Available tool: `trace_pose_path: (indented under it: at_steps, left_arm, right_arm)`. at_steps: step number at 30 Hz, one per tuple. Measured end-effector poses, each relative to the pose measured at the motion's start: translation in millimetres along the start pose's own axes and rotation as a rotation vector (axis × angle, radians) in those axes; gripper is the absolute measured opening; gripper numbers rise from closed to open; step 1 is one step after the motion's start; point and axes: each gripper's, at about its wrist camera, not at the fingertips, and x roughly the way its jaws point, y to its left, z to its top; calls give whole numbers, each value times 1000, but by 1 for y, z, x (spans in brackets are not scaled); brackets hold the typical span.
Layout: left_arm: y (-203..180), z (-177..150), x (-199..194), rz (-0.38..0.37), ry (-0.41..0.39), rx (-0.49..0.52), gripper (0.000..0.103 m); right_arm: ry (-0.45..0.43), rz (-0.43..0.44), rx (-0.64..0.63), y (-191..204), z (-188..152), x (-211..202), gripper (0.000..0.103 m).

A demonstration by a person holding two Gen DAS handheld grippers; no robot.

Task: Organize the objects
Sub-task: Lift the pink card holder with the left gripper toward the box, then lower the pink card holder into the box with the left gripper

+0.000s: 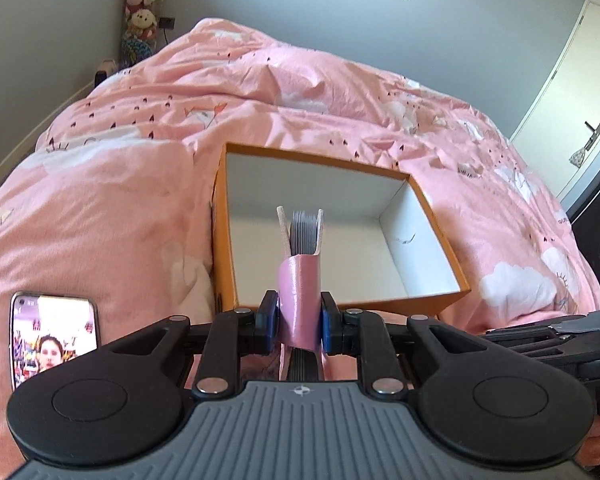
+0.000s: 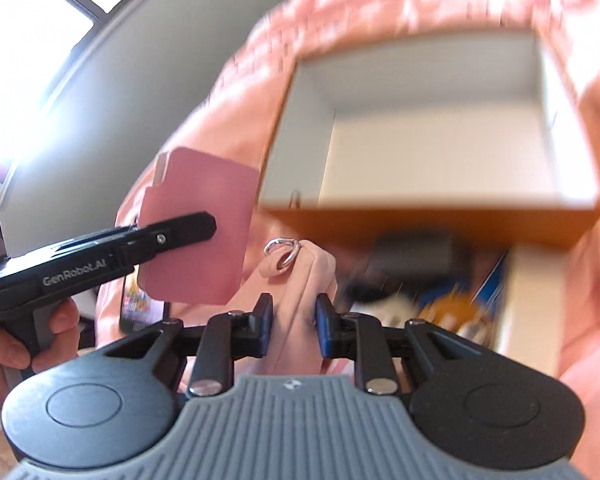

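1. Left gripper (image 1: pixel 299 322) clamped on a pink card wallet (image 1: pixel 299 300), fingers drawn in to the width of its spine, grey card sleeves fanning out of the far end
2. Wallet held in the air at the near edge of the orange box (image 1: pixel 220 216), which sits open on the pink duvet (image 1: pixel 140 160) with nothing visible inside
3. Likely light and fairly stiff along the spine, but glossy (so possibly slippery) and loose at the open end; best gripped across the folded back, as now, not by the sleeves
4. Right gripper (image 2: pixel 293 326) closed on a bunch of soft pink fabric (image 2: pixel 296 280) with a silver ring (image 2: pixel 281 252) at its top, probably a small pouch or strap (hard to say which)
5. Fabric limp and light, apt to sag or slide out; ring or a thick fold the safer hold
6. Phone (image 1: pixel 54 340) lying on the duvet to the left, screen lit
7. Right view blurred; dark and coloured items beside the box, near a white carton (image 2: pixel 536 304), not identifiable
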Motion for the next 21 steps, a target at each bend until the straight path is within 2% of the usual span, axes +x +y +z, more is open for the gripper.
trace_pose_path:
  at_steps: [6,9,13,17,21]
  left_arm:
    - [-22,26,14,13,-96,31,23]
    - [-27,34,24,6,-112,28,23]
    - [-28,38,41,37,-122,21,23]
    - [-22,39,54,46,-118,2,23]
    - [-14,40,61,68,-111,1,23]
  right_arm:
    - [-205,-140,-87,1,32,-49,23]
    - [-292,-205,-95,-4,49,-55,23]
    - [-399,-272,-94,-17,73,-53,23]
    - [-417,-282,-85,-26,85,-10,23]
    - [-361,-263,-80,-37,91,36,23]
